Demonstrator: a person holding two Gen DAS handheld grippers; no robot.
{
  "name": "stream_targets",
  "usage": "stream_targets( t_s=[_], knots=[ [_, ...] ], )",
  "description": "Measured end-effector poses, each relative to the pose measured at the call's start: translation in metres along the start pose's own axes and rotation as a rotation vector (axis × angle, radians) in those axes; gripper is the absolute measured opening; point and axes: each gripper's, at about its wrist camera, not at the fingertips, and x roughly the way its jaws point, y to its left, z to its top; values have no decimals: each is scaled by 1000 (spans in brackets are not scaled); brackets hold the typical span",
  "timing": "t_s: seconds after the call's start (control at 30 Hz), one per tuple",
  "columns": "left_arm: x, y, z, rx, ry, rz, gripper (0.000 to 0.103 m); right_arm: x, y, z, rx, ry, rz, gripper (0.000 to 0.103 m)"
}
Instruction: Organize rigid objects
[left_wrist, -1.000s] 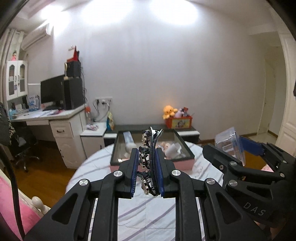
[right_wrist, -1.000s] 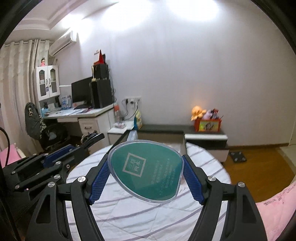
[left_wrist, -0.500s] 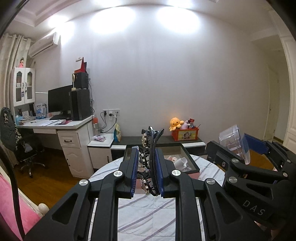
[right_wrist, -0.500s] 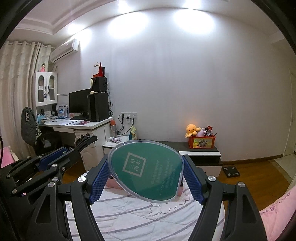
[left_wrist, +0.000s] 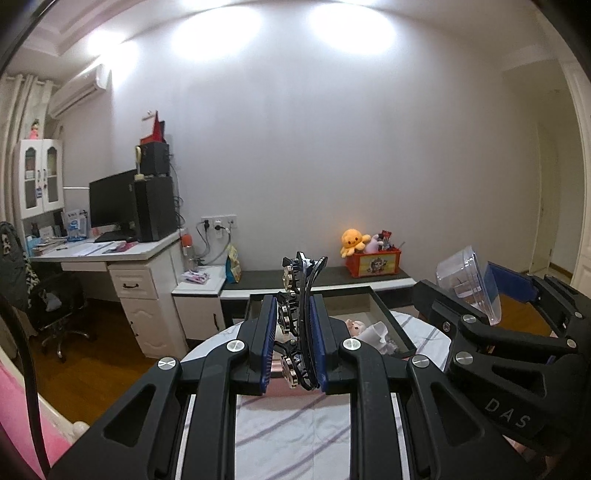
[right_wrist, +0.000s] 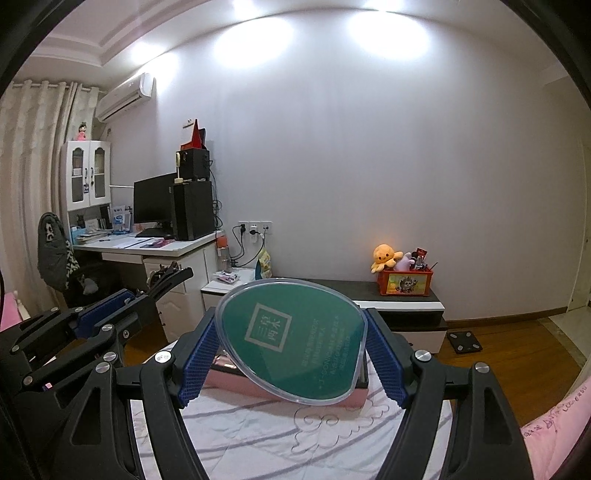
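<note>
Mid-task: left tool (left_wrist: 293, 343) pinches a black rhinestone hair clip (left_wrist: 301, 295), right tool (right_wrist: 290, 354) clamps a clear green-based container (right_wrist: 291, 339), both above the desk (right_wrist: 258, 435), neither yet in the pink tray (right_wrist: 236, 384).

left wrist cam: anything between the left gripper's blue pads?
Yes: a thin black clip with metal studs, clamped edge-on between the left gripper pads, in the left wrist view.

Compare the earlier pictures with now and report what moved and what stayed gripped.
Both views tilted up and drew back: the pink tray and the striped table sank lower in frame, with more wall and ceiling showing. Nothing was taken or let go. The left hand-held gripper stays shut on the black hair clip; the right hand-held gripper still holds the clear container with the green label.
</note>
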Motion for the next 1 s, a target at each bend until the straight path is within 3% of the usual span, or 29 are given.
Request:
stream_targets(
  t_s=[0.27,0.53,0.7,0.8,0.9,0.93,0.97,1.0],
  knots=[
    [112,4,4,15,147,-59,18,88,-22,1,4,81,2,77],
    [225,10,-26,-17,354,-108,18,193,-48,-27,49,258,41,77],
    [251,10,-44,-16,418,-100,19,228,-56,-45,63,319,57,77],
    [249,12,-45,-22,406,-85,21,237,-58,-48,68,332,65,77],
    [244,16,-43,-37,394,-45,47,234,-57,-44,52,307,53,81],
    [240,20,-41,-47,382,-25,62,229,-57,-41,45,288,41,81],
    [234,23,-40,-57,370,-14,71,226,-58,-38,40,273,33,81],
    [228,27,-38,-69,356,-13,73,222,-59,-35,40,261,29,83]
  ],
)
